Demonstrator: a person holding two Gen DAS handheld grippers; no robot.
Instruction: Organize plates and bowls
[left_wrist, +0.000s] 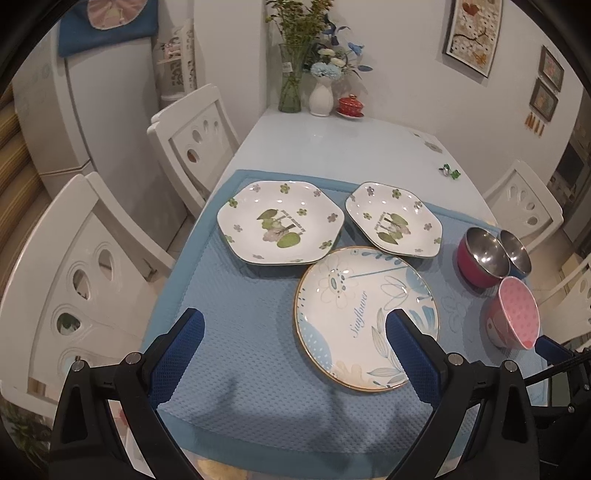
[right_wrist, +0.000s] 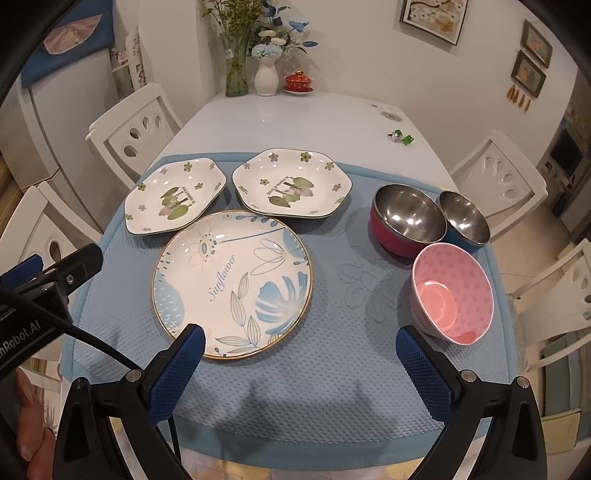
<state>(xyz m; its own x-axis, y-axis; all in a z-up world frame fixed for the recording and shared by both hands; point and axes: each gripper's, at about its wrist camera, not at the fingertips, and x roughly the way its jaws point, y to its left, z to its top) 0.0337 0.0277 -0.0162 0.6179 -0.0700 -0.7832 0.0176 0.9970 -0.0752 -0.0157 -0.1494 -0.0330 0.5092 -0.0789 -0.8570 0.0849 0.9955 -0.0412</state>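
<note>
On a blue mat (left_wrist: 240, 332) (right_wrist: 332, 369) lie two hexagonal floral plates, one to the left (left_wrist: 280, 223) (right_wrist: 173, 201) and one to the right (left_wrist: 393, 219) (right_wrist: 291, 184). A round "Sunflower" plate (left_wrist: 354, 317) (right_wrist: 232, 284) lies in front of them. To the right stand a red steel bowl (left_wrist: 480, 258) (right_wrist: 404, 219), a blue steel bowl (left_wrist: 517, 254) (right_wrist: 465, 221) and a pink dotted bowl (left_wrist: 513, 314) (right_wrist: 452, 293). My left gripper (left_wrist: 295, 325) hovers open over the mat's near left, its right finger over the round plate. My right gripper (right_wrist: 301, 341) hovers open between round plate and pink bowl.
At the far end of the white table (right_wrist: 288, 122) stand a glass vase (right_wrist: 236, 66), a white vase (right_wrist: 266, 79) and a red lidded cup (right_wrist: 298, 82). A small green trinket (right_wrist: 400, 138) lies at right. White chairs (left_wrist: 192, 144) (right_wrist: 502, 181) flank both sides.
</note>
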